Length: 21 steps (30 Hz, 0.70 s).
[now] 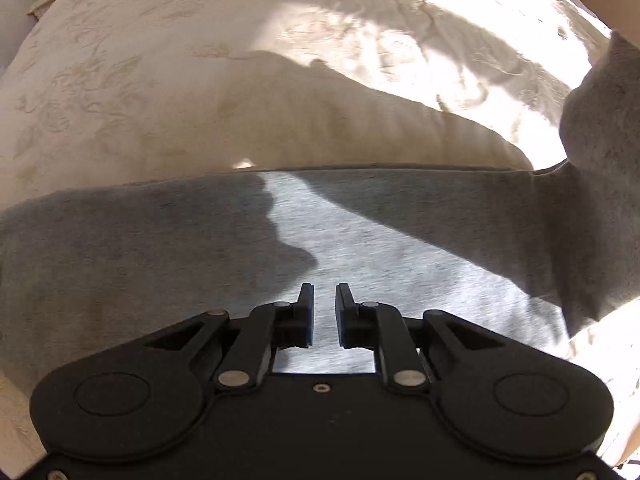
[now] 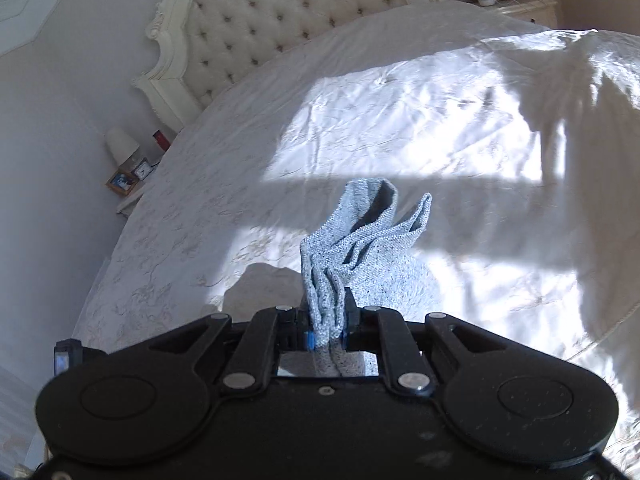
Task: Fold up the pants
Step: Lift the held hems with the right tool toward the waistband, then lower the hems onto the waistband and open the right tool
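Hard sunlight gives me high contrast in both views. On the left wrist view, the cream embroidered bedspread (image 1: 160, 80) blows out to glare at upper right, and dark shadows cross the grey knit pants (image 1: 400, 248), whose weave streaks with motion blur. On the right wrist view, I see a white-hot sunlit patch mid-frame. Fisheye bends the tufted cream headboard (image 2: 280, 12); corners vignette black.
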Each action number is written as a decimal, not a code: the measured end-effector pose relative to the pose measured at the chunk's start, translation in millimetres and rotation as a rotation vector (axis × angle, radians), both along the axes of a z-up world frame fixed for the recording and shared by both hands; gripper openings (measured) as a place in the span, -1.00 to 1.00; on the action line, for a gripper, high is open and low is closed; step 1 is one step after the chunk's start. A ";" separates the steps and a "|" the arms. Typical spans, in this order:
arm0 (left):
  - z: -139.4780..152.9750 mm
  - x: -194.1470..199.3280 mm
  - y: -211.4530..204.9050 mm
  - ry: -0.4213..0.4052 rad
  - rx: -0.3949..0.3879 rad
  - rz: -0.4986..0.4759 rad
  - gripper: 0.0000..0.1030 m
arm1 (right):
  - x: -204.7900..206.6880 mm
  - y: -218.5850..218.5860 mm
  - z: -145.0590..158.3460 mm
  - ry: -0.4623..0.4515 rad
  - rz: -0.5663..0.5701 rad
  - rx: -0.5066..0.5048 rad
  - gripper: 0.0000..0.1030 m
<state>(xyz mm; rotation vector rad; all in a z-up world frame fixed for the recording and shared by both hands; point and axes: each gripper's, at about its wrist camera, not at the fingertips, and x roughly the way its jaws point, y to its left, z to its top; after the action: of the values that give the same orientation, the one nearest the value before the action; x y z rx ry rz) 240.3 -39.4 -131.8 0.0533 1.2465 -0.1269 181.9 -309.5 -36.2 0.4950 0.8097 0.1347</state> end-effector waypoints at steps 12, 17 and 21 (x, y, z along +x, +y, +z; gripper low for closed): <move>-6.9 -12.5 116.5 0.009 0.044 0.060 -0.60 | -4.1 219.3 -110.9 0.207 0.212 -0.073 -0.56; -7.6 -7.4 115.1 0.002 0.003 0.040 -0.60 | -4.6 227.5 -108.6 0.189 0.242 -0.106 -0.33; 0.2 0.2 105.6 -0.007 -0.060 0.041 -0.60 | -15.6 219.8 -86.5 0.155 0.312 -0.112 -0.33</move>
<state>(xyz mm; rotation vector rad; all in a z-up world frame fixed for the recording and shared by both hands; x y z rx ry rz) 240.6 66.2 -131.6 -0.0238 1.2349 -0.1280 166.3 -89.7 -122.7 0.2733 1.0383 0.3399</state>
